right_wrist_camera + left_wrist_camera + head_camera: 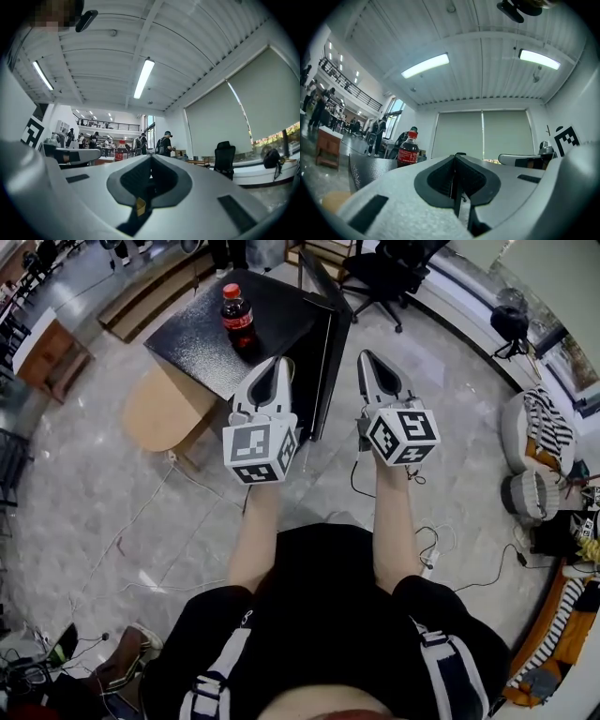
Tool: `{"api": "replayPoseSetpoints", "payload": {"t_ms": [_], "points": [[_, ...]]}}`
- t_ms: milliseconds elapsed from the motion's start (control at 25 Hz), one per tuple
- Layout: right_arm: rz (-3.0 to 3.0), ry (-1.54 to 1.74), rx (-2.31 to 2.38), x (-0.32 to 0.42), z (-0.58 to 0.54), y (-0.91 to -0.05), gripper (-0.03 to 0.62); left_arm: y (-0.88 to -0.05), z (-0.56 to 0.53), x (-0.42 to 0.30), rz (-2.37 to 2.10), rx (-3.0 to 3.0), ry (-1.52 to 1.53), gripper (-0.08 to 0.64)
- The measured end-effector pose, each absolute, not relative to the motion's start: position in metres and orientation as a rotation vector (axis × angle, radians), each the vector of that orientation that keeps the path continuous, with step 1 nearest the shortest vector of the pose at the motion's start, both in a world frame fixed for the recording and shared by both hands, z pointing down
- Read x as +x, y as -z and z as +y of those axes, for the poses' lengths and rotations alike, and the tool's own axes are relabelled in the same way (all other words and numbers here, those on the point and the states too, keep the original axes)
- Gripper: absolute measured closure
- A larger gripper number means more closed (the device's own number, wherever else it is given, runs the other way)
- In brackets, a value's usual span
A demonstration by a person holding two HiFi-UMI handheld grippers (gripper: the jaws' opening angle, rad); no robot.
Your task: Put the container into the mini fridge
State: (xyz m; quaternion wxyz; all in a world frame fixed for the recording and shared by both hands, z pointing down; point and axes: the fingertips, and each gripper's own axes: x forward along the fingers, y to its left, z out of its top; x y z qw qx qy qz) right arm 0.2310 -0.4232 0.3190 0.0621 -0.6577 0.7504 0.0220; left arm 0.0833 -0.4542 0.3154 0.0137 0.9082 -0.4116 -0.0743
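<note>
Nothing is done yet. The bottle [237, 320] (the container, I take it) stands upright on the fridge's [192, 348] black top, far ahead and a little left of me, touched by neither tool. My left gripper [278, 363] and right gripper [367, 357] both have their jaws pressed together on nothing. Everything is left: grasp, carry, place inside. Only the head view shows the fridge from above. The left gripper view shows the bottle side-on at its left; the right gripper view misses both — just an office chair [225, 160] and distant people.
</note>
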Motion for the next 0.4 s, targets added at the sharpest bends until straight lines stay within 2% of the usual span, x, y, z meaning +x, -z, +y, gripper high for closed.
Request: {"api": "replayPoseSetpoints", "payload": {"t_ms": [400], "points": [[2.281, -0.087, -1.979, 0.237, -0.420, -0.315, 0.581, -0.320, -0.450, 0.091, -1.269, 2.824, 0.227, 0.550]]}}
